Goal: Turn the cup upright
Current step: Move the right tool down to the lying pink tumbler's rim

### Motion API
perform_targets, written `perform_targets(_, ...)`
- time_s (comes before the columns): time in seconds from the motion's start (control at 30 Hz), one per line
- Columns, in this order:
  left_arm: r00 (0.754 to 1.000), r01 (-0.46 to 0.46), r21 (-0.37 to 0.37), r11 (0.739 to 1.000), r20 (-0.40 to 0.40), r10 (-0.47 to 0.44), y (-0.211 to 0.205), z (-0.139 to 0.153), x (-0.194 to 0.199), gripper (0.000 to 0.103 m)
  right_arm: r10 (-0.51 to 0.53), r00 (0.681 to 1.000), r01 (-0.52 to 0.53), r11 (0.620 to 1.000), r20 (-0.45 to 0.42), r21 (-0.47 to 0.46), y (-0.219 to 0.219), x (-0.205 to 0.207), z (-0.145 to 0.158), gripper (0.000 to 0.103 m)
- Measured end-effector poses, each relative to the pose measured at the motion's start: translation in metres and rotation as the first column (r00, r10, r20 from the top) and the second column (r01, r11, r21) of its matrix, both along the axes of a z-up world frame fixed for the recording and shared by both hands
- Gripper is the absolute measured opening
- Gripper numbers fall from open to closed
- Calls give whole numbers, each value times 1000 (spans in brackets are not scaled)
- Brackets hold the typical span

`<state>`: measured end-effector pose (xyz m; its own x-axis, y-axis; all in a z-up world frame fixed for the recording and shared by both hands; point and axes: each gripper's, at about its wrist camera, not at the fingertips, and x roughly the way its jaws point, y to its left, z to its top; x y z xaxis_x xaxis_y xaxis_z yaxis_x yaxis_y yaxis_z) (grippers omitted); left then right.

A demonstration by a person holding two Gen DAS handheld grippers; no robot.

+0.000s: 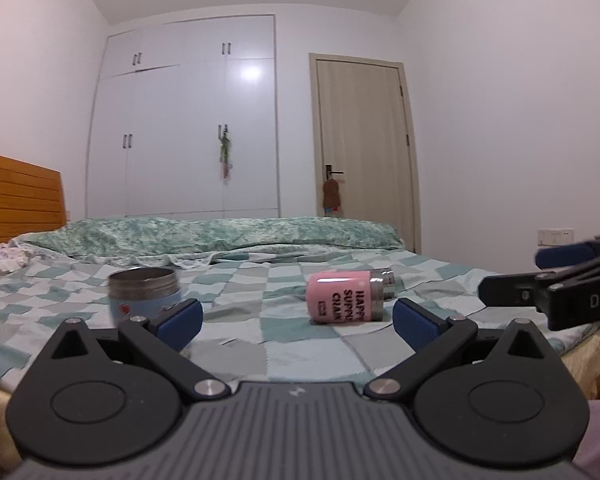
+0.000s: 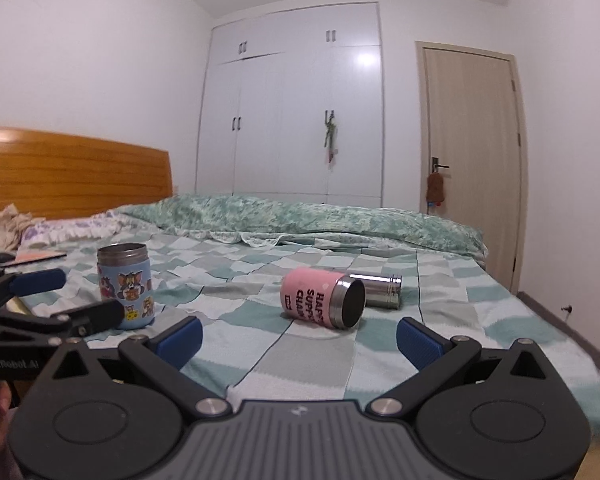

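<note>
On checkered bed (image 2: 308, 364): pink cup (image 2: 320, 298) on side; both grippers' fingers wide apart, empty.

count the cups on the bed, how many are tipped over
3 cups, 2 tipped over: the pink cup lies on its side mid-bed, the steel cup lies just behind it, and the blue cartoon cup stands upright to the left. None seem hidden.
</note>
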<state>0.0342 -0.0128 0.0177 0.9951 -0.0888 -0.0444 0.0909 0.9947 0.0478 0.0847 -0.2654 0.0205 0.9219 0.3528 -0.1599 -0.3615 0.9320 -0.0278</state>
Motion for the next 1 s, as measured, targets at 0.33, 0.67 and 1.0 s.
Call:
perform_targets(0.33,999,33,11,999,-20,-33,-7,19,76,103,94,992,-113,962,-85,-249,9,82,43,103)
perform_targets(0.67,994,34,26,999,-107,-31,-5,21,155,103,145,970,-221,858,-194,-464,45,195,55,103)
perform_targets(1.0,967,44,79,996,-253,-23,-4,15,235,103,209,909,-386,749,-362,-538,81,287,43,103)
